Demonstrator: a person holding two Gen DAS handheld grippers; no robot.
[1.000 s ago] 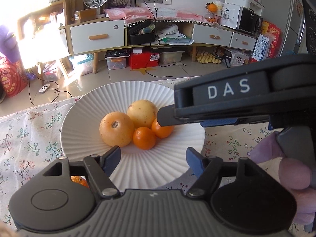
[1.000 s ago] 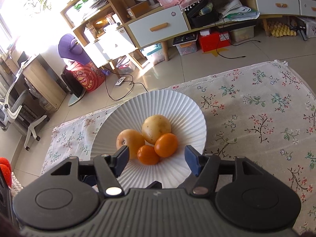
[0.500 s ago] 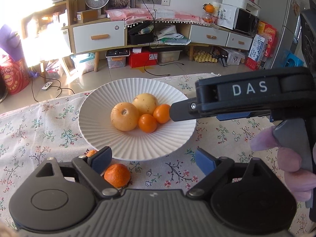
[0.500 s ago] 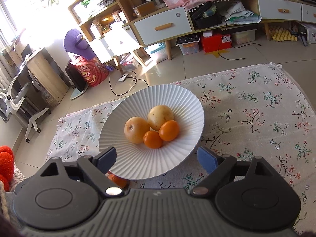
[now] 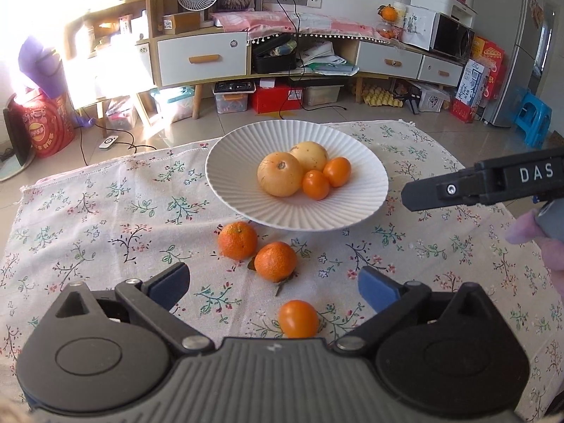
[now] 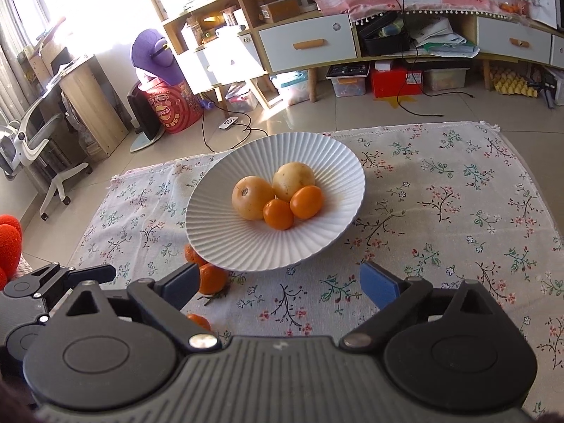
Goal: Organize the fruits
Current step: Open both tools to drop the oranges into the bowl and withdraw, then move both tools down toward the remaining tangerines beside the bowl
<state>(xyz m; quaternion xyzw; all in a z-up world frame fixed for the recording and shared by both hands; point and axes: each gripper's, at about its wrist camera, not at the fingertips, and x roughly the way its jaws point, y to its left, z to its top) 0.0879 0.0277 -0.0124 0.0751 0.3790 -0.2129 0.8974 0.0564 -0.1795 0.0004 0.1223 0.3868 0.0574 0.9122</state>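
Observation:
A white ribbed plate (image 5: 352,211) holds two yellow round fruits (image 5: 280,174) and two small oranges (image 5: 316,185). Three mandarins lie on the floral cloth in front of it: one (image 5: 238,240) by the plate's rim, one (image 5: 275,261) beside it, one (image 5: 299,318) nearest me. My left gripper (image 5: 273,283) hovers over these, its jaws opening, the pads touching nothing. My right gripper (image 6: 280,282) faces the plate (image 6: 317,246), jaws also opening with nothing between them. One of its fingers (image 5: 440,192) reaches in from the right in the left wrist view.
The floral tablecloth (image 6: 440,211) covers the table; its far edge runs behind the plate. A person's purple-gloved fingers (image 5: 543,239) hold the right gripper. A red plush thing (image 6: 8,243) sits at the left. Cabinets and boxes stand on the floor beyond.
Both grippers have drawn back from the plate and their jaws have spread wider. The mandarins on the cloth have come into view in front of the plate.

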